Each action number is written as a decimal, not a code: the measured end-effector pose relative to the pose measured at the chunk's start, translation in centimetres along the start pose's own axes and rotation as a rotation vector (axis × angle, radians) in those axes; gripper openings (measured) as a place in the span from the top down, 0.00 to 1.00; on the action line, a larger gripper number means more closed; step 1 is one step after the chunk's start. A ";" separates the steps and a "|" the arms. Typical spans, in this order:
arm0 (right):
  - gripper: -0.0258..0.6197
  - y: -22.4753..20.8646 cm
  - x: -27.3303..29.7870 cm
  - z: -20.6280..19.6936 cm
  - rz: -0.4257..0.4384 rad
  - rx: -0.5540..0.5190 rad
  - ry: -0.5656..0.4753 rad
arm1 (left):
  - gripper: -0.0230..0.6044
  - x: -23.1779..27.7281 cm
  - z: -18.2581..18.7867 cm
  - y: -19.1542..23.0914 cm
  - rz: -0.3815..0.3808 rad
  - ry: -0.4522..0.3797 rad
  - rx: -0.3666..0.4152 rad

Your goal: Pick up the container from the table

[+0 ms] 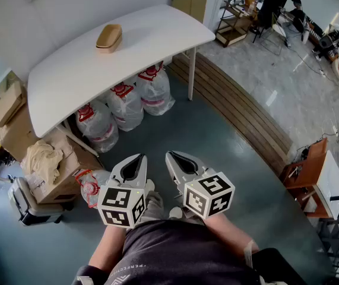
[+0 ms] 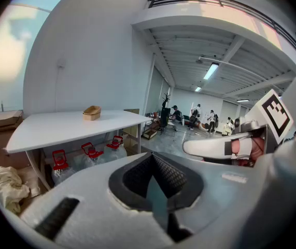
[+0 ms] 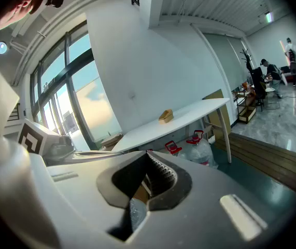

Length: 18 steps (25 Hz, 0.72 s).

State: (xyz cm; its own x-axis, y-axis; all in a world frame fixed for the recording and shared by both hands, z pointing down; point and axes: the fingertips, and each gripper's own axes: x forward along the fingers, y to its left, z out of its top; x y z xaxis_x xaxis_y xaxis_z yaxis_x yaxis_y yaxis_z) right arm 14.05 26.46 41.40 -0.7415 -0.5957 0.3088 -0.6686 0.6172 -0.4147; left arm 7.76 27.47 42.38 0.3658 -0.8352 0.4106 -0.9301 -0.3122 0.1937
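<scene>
Container (image 1: 108, 38): tan, oblong, low, rounded lid. Sits alone on white table (image 1: 157, 34), toward far edge. Left gripper (image 1: 139, 157) and right gripper (image 1: 170, 155) side by side close to person's torso, well apart from table, tilted slightly down. Both jaw pairs pressed together, nothing between.

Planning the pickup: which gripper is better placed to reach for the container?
Left, probably: the container lies to the side of the left gripper; the right gripper is just as far back. Both are shut.
</scene>
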 end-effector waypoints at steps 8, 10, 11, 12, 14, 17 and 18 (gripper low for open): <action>0.96 -0.6 1.0 0.7 -0.008 0.005 0.001 | 0.97 0.7 0.5 1.0 0.003 0.005 -0.001; 0.96 -0.7 1.6 1.0 -0.009 0.002 0.001 | 0.97 1.0 0.7 1.5 0.005 0.003 -0.001; 0.96 -0.8 1.9 1.1 -0.008 0.003 0.000 | 0.97 1.2 0.9 1.8 0.006 0.002 -0.001; 0.96 -0.8 2.2 1.2 -0.007 0.006 -0.001 | 0.97 1.4 1.1 2.1 0.007 0.000 -0.001; 0.96 -0.8 2.8 1.5 -0.001 0.023 -0.005 | 0.97 1.7 1.4 2.7 0.010 -0.002 0.000; 0.96 -0.9 3.9 1.9 0.002 0.038 -0.001 | 0.97 2.1 1.8 3.7 0.009 -0.002 -0.003; 0.96 -0.9 4.3 2.0 0.002 0.038 0.000 | 0.97 2.3 2.0 4.1 0.006 -0.002 -0.007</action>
State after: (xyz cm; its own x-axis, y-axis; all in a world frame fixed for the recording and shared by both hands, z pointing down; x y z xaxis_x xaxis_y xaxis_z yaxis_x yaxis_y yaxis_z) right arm 11.60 22.29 41.35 -0.7431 -0.5942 0.3078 -0.6641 0.5985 -0.4480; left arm 4.76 23.36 42.38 0.3603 -0.8379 0.4100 -0.9319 -0.3040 0.1976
